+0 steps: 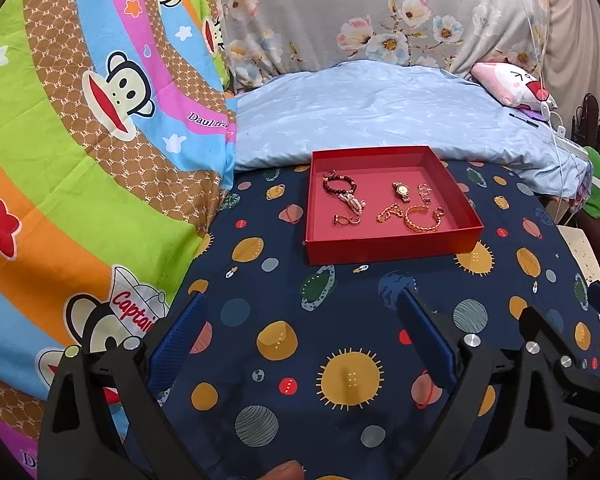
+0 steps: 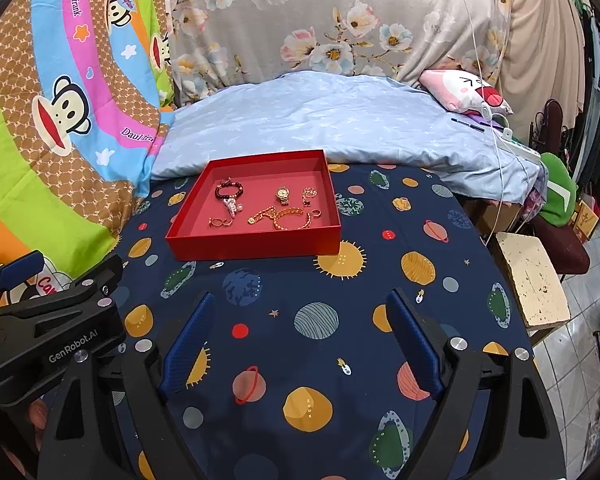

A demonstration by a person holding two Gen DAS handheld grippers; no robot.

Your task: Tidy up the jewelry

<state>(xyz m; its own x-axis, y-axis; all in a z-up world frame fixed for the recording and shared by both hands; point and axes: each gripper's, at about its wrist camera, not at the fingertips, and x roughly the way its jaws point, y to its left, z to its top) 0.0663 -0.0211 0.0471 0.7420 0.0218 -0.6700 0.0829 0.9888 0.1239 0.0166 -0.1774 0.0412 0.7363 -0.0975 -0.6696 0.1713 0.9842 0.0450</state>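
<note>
Red cardboard tray (image 1: 392, 240) is already holding gold jewelry (image 1: 400, 204); both grippers (image 1: 300, 312) (image 2: 300, 308) are hanging wide open, gripping nothing.

on the colourful monkey blanket (image 1: 80, 168), the words "daul frank" are printed on a pink stripe, partly cut off at the fold. the same words are seen again higher up on the pink stripe, written sideways. the word "captain" is read in red letters on the white hat of a monkey figure (image 1: 112, 320) low on this blanket, with its end hidden. a small blue badge on another monkey's head carries "captain" too, but it is very small. in the right wrist view, "genrobot.ai" is printed in grey on the black body of the left tool (image 2: 60, 308). tiny letters on the planets of the dark blue cloth (image 2: 308, 360) cannot be read.
</note>
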